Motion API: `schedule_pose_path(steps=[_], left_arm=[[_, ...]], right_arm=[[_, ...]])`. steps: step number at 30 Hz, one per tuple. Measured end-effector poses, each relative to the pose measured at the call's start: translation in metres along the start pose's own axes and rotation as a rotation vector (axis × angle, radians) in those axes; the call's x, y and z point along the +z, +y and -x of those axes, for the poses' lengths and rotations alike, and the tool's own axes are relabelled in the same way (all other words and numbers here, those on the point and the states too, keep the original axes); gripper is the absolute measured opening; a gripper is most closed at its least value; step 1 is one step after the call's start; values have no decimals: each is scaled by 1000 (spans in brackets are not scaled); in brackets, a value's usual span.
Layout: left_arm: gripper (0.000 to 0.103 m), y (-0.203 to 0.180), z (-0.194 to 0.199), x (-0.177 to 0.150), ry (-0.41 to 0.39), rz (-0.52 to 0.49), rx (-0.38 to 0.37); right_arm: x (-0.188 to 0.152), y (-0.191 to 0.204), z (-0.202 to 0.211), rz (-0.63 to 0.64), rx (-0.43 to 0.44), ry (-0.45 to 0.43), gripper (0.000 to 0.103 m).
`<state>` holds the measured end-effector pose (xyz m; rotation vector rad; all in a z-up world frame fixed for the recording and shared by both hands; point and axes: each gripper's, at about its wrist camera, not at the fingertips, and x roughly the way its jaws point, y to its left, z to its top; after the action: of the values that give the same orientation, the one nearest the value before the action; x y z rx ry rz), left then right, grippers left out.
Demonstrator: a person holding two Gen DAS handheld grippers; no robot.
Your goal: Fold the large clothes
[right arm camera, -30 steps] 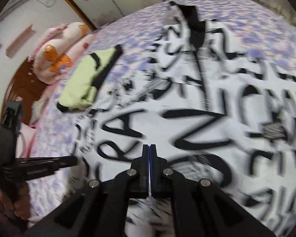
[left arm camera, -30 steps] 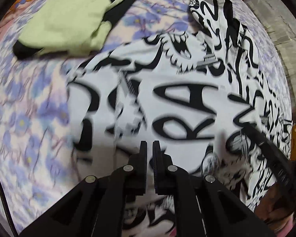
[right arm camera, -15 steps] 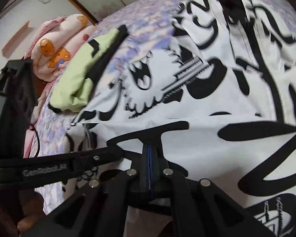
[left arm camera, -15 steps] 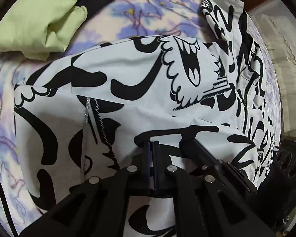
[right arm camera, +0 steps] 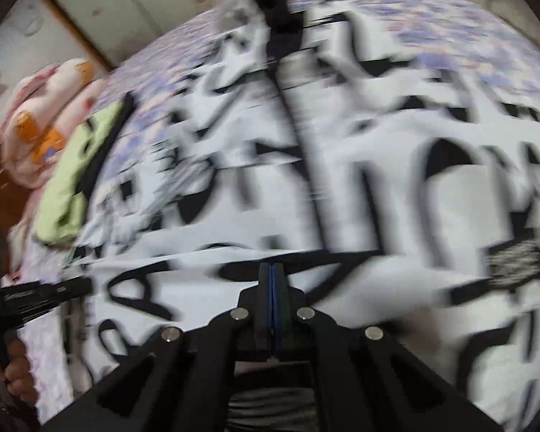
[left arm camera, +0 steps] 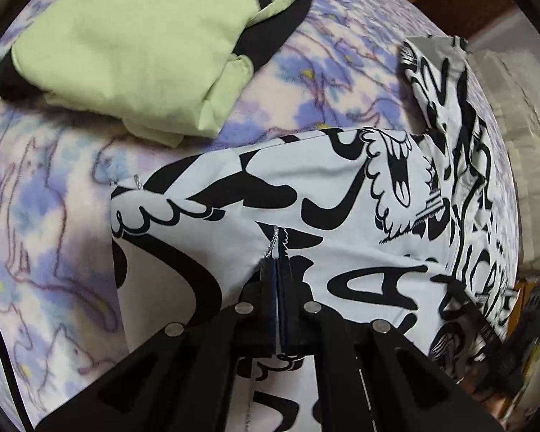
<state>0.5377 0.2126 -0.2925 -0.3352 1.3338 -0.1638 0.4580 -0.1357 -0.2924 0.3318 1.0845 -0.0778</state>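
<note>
Black-and-white printed cloth fills the space under both grippers: a large jacket [left arm camera: 342,194] spread on a bed. The left gripper [left arm camera: 278,270] has its jaws pressed together on a fold of the jacket beside a silver zipper [left arm camera: 273,241]; white cloth shows between the pads. The right gripper [right arm camera: 273,270] also has its jaws pressed together at a folded edge of the jacket [right arm camera: 342,165]; motion blur hides whether cloth sits between the pads. In the right wrist view, the left gripper [right arm camera: 46,289] appears low at the left, with a hand [right arm camera: 16,370] on its handle. Beyond the left gripper, the jacket's folded part lies flat, and a further part [left arm camera: 439,82] extends away at the right. Ahead and left, a folded green garment with black trim [left arm camera: 133,46] rests on the blue-flowered blanket [left arm camera: 36,216], apart from the jacket. Farther off, pink bedding [right arm camera: 50,126] lies near a wall.
</note>
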Motion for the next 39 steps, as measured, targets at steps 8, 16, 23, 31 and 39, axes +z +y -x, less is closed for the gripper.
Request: schedule_pose_path(steps=[8, 16, 23, 31, 39], left_arm=[[1, 2, 6, -4, -42, 17, -49], [1, 15, 17, -1, -73, 19, 31], [1, 40, 16, 6, -114, 57, 116], [3, 94, 8, 9, -142, 210, 199], [3, 79, 13, 15, -144, 139, 236]], right_arm=[[-7, -47, 19, 15, -83, 4, 0], [-9, -47, 20, -28, -77, -19, 0], [-11, -44, 21, 20, -85, -8, 0], [-15, -42, 20, 24, -106, -24, 0], [-15, -42, 23, 20, -102, -38, 0]])
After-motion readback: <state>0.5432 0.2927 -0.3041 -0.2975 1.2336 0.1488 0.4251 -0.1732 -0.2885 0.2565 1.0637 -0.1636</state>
